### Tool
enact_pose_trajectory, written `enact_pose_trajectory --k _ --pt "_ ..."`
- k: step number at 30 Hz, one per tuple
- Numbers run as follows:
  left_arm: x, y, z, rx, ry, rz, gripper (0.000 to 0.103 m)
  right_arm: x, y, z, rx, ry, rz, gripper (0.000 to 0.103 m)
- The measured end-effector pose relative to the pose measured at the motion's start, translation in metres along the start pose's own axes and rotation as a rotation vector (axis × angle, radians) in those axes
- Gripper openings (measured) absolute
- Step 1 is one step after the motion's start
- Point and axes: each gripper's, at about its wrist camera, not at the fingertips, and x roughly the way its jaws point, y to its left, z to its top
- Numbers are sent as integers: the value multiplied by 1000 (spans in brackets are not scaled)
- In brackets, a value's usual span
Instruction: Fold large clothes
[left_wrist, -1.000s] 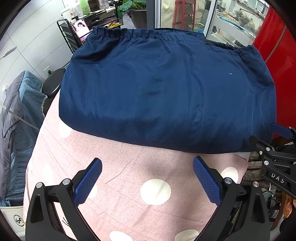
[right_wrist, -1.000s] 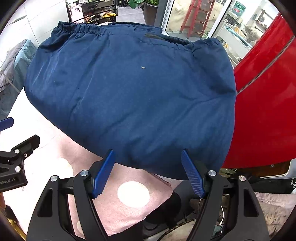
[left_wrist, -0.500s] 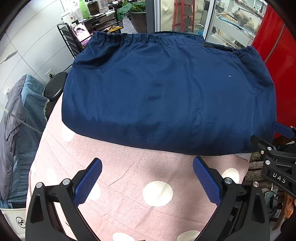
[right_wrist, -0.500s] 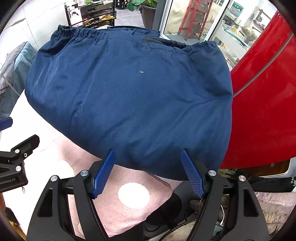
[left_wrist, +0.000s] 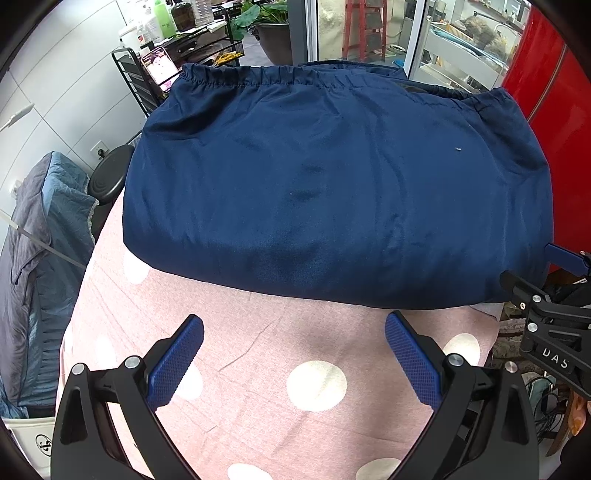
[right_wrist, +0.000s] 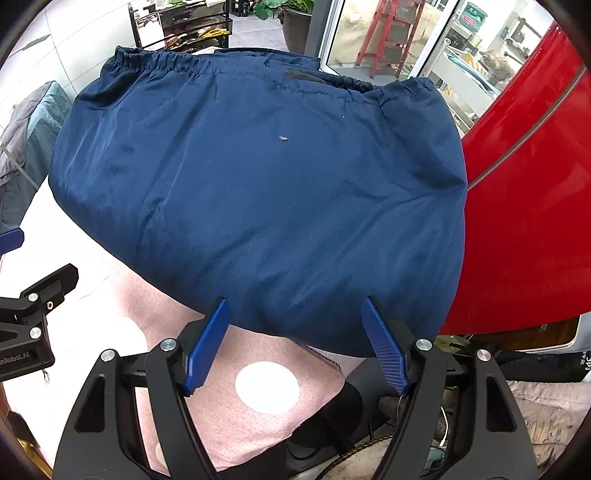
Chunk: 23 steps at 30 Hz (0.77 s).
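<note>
Jaws of both the left gripper (left_wrist: 293, 356) and right gripper (right_wrist: 295, 343) stand spread, empty; each should pinch the navy garment (left_wrist: 332, 192) at its near fold together, evenly.

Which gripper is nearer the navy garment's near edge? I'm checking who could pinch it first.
Right. The right gripper has its open fingertips at the navy garment's near edge; the left gripper hangs open over the pink spotted cloth, short of that edge.
</note>
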Motion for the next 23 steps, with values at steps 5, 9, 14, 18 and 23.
enact_pose_trajectory --k 5,9,14,18,23 --pt "0 -1 0 2 2 -9 97 1 0 0 -5 2 -4 74" --pt "-1 -1 -1 -2 -12 -16 97 1 0 -1 -3 3 -7 74" --pt "-2 0 -1 -20 -19 -39 97 3 -1 -2 -2 9 -7 74" --pt "0 -3 0 -2 0 -18 97 2 0 -1 -7 9 -10 74" --pt "2 -3 -1 -1 6 -25 97 2 2 -2 -10 10 -9 74"
